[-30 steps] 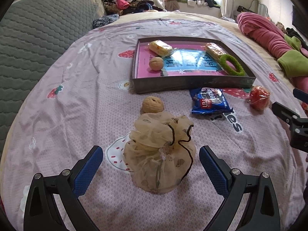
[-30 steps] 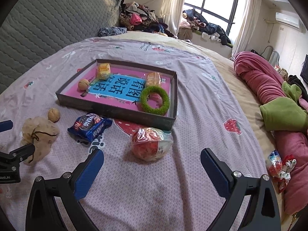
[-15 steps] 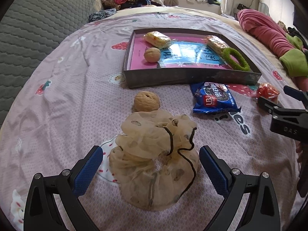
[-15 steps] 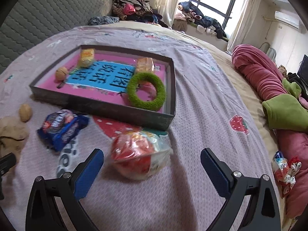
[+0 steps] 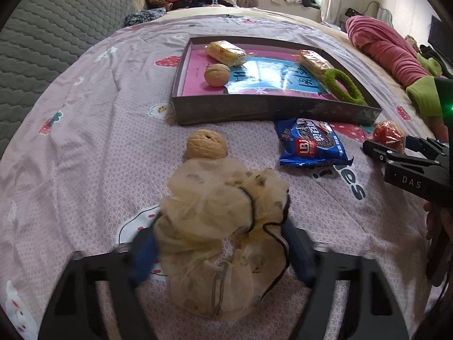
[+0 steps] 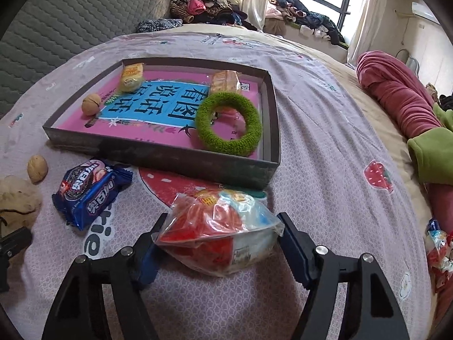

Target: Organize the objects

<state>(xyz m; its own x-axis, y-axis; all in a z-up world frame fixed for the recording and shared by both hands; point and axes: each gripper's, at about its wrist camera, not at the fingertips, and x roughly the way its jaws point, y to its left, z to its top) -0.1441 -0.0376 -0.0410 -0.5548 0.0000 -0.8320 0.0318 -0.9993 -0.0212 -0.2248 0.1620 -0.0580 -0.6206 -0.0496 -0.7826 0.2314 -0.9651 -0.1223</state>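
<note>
My left gripper [image 5: 220,252] is shut on a beige mesh scrunchie [image 5: 223,226] lying on the bedsheet; its fingers are blurred. A walnut [image 5: 208,148] lies just beyond it. My right gripper [image 6: 218,243] is shut on a red snack bag [image 6: 218,235] in clear wrap, and it also shows in the left wrist view [image 5: 388,134]. A blue cookie pack [image 6: 90,189] lies left of it. The grey tray [image 6: 170,153] holds a walnut [image 6: 91,104], two snack packs [image 6: 130,76] and a green ring [image 6: 228,124].
A quilted grey headboard [image 5: 56,28] stands at the left. A pink and green blanket [image 6: 410,113] lies along the right. Small candy wrappers [image 6: 437,243] lie at the right edge. Clothes [image 6: 203,2] are piled at the back by the window.
Both grippers moved forward and closed: the left around the mesh scrunchie, the right around the red snack bag. Both were open a second ago.
</note>
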